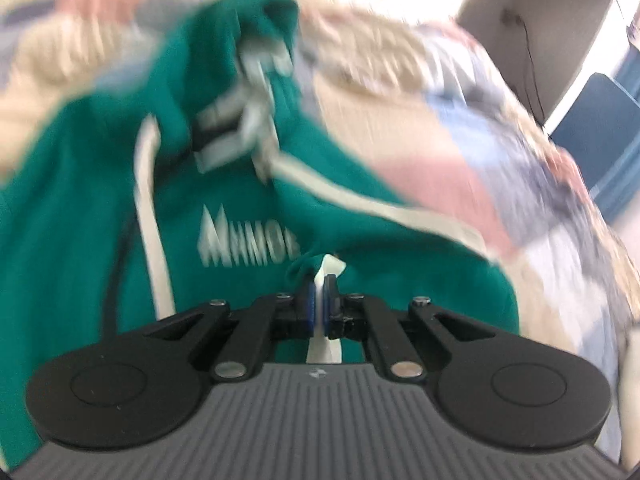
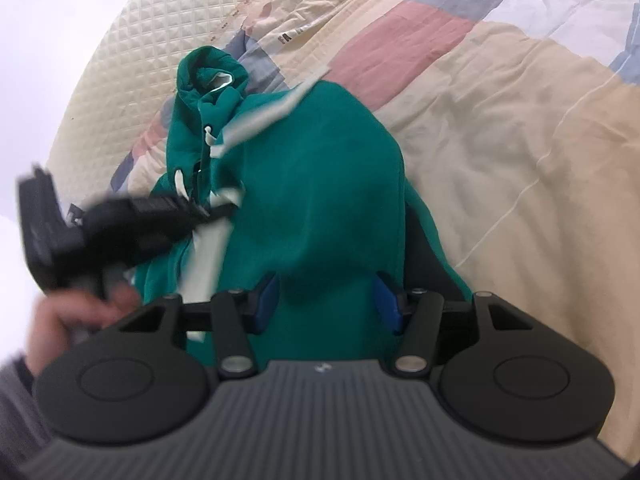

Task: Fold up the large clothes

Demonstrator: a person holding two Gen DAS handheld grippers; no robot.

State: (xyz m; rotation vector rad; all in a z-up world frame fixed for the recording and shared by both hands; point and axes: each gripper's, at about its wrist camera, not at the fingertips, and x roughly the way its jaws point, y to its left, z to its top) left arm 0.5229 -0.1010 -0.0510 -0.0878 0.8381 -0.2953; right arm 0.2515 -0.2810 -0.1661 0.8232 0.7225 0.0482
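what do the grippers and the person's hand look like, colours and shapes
Both grippers, left gripper and right gripper, look alike: matte black linkage arms with silver pivot pins, round black discs at either side, a grey ribbed body with a small logo, and blue pads on the fingers. The person's left hand is bare-skinned, with a grey sleeve at the wrist.

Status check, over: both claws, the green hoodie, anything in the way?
Left claw shut on green hoodie, pinching its white trim. Right claw open, hoodie fabric bunched between pads. Hoodie crumpled on patchwork quilt. No obstruction seen.
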